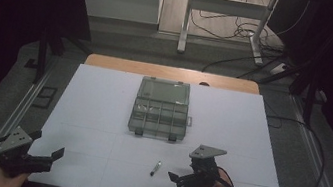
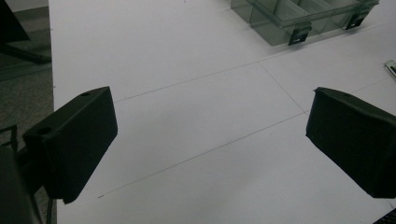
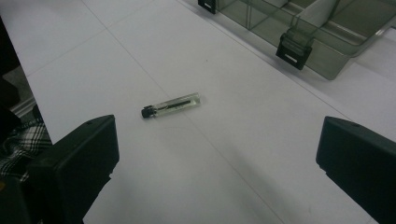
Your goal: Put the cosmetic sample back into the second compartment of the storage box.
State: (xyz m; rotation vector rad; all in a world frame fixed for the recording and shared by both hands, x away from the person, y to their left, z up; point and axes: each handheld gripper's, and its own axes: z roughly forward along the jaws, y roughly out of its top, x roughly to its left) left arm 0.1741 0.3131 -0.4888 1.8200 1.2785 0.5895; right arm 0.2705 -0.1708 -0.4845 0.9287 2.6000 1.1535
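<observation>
A small clear vial (image 1: 155,168) with a black cap lies on the white table cover, in front of a clear compartment box (image 1: 133,114) whose lid is folded back. My right gripper (image 1: 181,170) is open just right of the vial and points left towards it. In the right gripper view the vial (image 3: 172,105) lies on its side ahead of the wide-apart jaws of that gripper (image 3: 217,140), slightly left of centre, with nothing between them. My left gripper (image 1: 48,144) stands open near the front left corner. In its own view, this gripper (image 2: 211,119) is over bare table.
The box (image 2: 280,21) has black latches on its front wall and several divided compartments (image 3: 327,32). A wooden table edge (image 1: 173,73) runs behind the white cover. Metal rails flank the table on both sides. A plaid sleeve (image 3: 18,144) sits beside the right gripper.
</observation>
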